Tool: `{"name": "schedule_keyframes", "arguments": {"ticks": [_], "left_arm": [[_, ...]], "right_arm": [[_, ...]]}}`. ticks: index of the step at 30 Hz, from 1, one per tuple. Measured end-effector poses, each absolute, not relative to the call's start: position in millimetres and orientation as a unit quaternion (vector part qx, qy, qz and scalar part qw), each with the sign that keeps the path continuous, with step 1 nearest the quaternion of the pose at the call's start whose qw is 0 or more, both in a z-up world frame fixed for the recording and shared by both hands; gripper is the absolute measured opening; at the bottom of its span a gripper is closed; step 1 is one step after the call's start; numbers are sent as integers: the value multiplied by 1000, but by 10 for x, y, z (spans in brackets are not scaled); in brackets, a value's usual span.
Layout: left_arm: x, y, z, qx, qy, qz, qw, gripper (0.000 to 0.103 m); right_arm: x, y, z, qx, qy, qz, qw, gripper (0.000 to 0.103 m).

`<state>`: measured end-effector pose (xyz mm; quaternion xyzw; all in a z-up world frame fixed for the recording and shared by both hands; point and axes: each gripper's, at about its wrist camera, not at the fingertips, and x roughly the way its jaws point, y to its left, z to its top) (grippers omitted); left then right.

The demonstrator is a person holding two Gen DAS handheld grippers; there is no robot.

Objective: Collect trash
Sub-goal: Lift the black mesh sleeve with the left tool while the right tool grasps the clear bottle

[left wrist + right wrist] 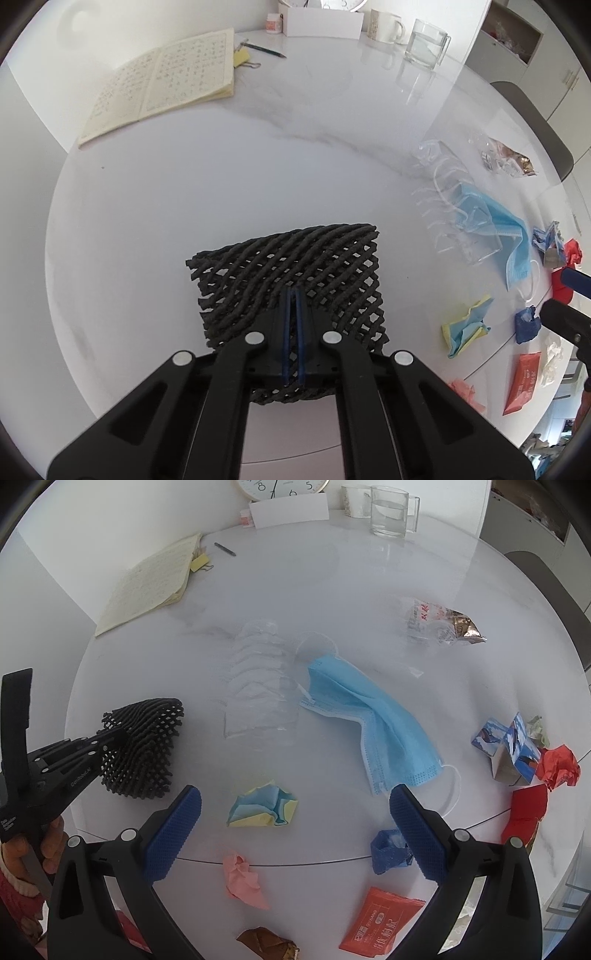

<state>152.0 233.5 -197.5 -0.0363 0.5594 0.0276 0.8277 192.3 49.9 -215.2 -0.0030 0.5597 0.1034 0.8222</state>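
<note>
My left gripper is shut on a black foam net sleeve and holds it above the white table; it also shows in the right wrist view. My right gripper is open and empty above a crumpled yellow and blue paper. Around it lie a blue face mask, a clear plastic tray, a blue paper wad, a pink paper wad, an orange packet, a red paper wad and a snack wrapper.
An open notebook, a pencil, a glass mug, a white mug and a clock are at the table's far side. A small blue and white carton lies at right. The table edge runs near the left.
</note>
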Motion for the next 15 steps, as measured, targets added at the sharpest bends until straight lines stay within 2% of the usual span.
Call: {"name": "schedule_keyframes", "arguments": {"ticks": [15], "left_arm": [[1390, 2438, -1623, -43, 534, 11, 844, 2]], "right_arm": [[2083, 678, -2165, 8, 556, 129, 821, 101]]}}
